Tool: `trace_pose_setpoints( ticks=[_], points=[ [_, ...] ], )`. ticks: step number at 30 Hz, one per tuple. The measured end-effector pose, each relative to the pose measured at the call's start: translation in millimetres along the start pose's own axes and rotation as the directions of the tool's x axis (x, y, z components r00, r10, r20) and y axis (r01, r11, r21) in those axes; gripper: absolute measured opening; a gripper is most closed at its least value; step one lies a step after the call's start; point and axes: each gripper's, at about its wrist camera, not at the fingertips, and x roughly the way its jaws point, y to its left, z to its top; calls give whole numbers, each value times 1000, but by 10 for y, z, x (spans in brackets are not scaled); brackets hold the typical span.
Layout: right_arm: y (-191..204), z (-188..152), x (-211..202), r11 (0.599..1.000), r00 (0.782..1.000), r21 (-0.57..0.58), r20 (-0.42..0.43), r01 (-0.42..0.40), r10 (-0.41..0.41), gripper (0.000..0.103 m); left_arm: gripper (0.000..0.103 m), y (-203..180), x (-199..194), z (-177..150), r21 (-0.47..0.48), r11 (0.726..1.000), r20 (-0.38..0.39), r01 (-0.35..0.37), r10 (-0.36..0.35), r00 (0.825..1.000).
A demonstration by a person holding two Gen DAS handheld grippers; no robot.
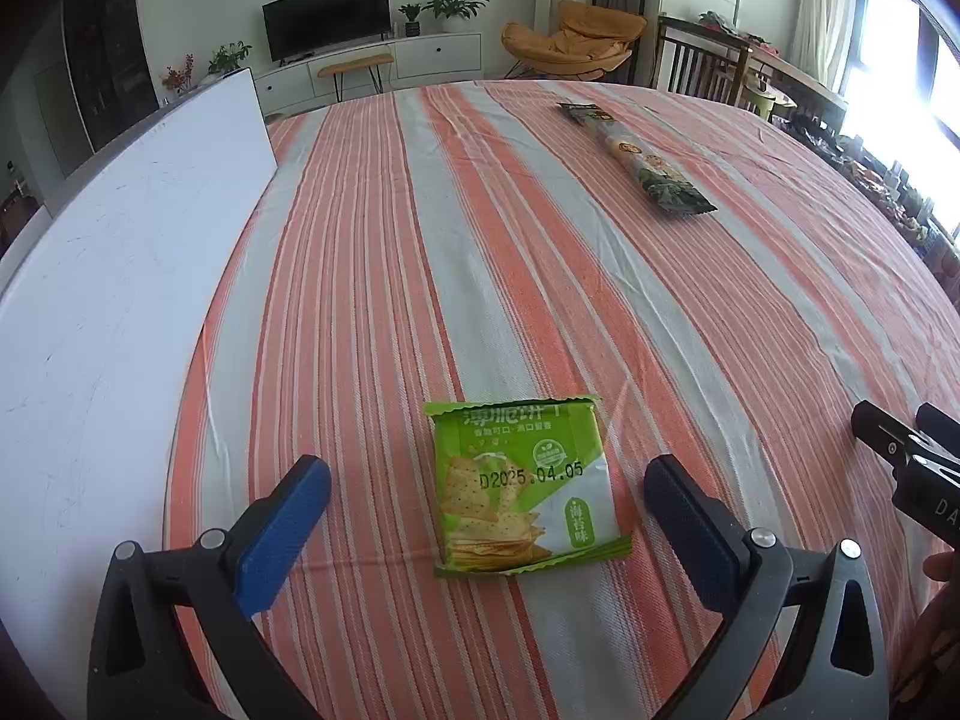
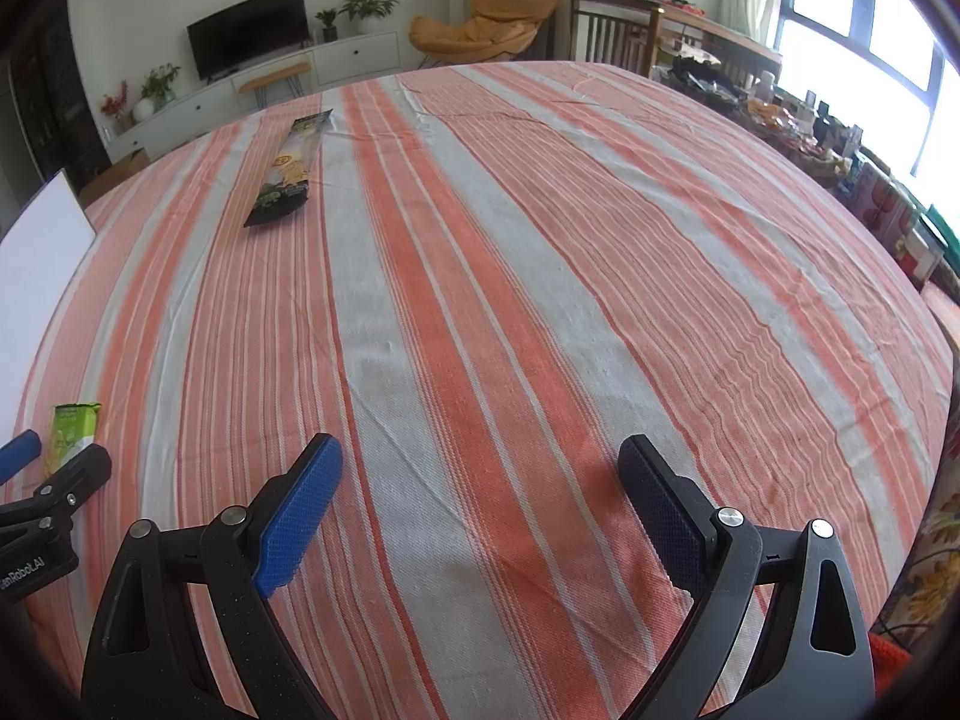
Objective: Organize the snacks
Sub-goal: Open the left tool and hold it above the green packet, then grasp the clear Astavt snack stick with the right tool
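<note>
White board [image 1: 120, 252] at far left of striped tablecloth [image 1: 420, 240]. Left gripper [image 1: 487, 501] spread wide, holding nothing; green cracker packet [image 1: 525, 489] flat on cloth directly between fingers, near tips, centred. Long dark snack tube [image 1: 639, 159] far ahead-right, long axis running away. Right gripper [image 2: 480, 504] also wide apart, empty, bare cloth ahead. Left clearly nearer packet.

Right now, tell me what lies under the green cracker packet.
The green cracker packet lies flat on the striped tablecloth, between the open left claw fingers, untouched. Cloth shows all around it. Anything directly beneath it is covered and cannot be seen.
</note>
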Motion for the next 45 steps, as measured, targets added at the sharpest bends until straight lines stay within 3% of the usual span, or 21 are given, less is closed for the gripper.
trace_pose_setpoints(
  ticks=[15, 19, 24, 28, 31, 35, 37, 38, 39, 42, 45],
  points=[
    [-2, 0, -1, 1000, 1000, -2, -1, -7, 7, 95, 103, -1, 3, -2, 0, 1000, 0, 0, 0, 1000],
    [-187, 63, -90, 989, 993, 92, 12, -117, 116, 94, 103, -2, 3, -2, 0, 1000, 0, 0, 0, 1000],
    [-79, 660, -35, 977, 978, 50, 18, -210, 209, 94, 103, -2, 5, -2, 0, 1000, 0, -1, 1, 1000],
    [418, 1309, 291, 956, 958, -69, -51, -284, 281, 94, 103, -2, 4, -3, 0, 1000, 0, 0, 0, 1000],
    [858, 1600, 711, 954, 964, -165, -139, -249, 228, 93, 103, -3, 5, -3, 0, 1000, 0, 0, 0, 1000],
    [1177, 1725, 1081, 952, 959, -196, -202, -237, 198, 91, 103, -2, 6, -3, 0, 1000, 0, 0, 0, 1000],
    [1230, 1716, 1146, 950, 954, -203, -233, -239, 190, 80, 103, -2, 6, -4, 0, 1000, 0, 0, 0, 1000],
    [1226, 1697, 1143, 950, 954, -211, -244, -229, 175, 44, 103, -2, 7, -4, -1, 1000, 1, 0, 0, 1000],
    [1205, 1678, 1099, 951, 959, -229, -237, -209, 154, 33, 103, 3, 6, -7, -1, 1000, 1, 0, 0, 1000],
    [1021, 1545, 939, 940, 929, -189, -298, -285, 221, 29, 103, 7, 13, -2, -1, 1000, 1, 0, 0, 1000],
    [758, 1232, 612, 935, 919, -186, -316, -303, 235, 29, 103, 7, 14, -2, -1, 1000, 1, 0, 0, 1000]
  ],
)
